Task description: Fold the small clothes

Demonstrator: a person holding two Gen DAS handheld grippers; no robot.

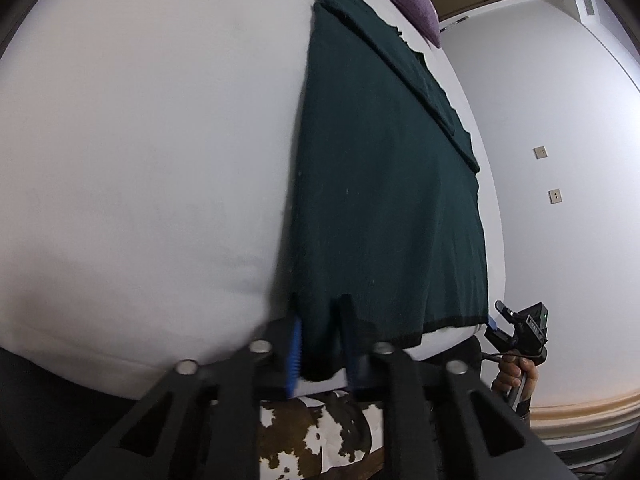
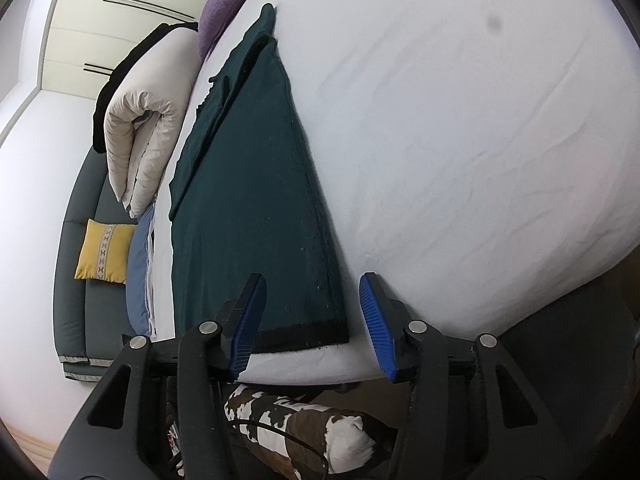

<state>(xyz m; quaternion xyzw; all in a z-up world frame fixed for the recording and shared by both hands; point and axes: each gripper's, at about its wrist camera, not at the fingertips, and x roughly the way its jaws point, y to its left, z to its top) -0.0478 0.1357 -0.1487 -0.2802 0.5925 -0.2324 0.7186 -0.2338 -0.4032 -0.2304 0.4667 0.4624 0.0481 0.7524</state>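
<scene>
green garment hem pinched in left gripper, right gripper astride corner

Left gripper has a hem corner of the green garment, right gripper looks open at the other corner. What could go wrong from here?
1. The left gripper pinches only a small bit of the garment hem, so it may slip out.
2. The right gripper is open around the other corner; lifting now would skew the fold.
</scene>
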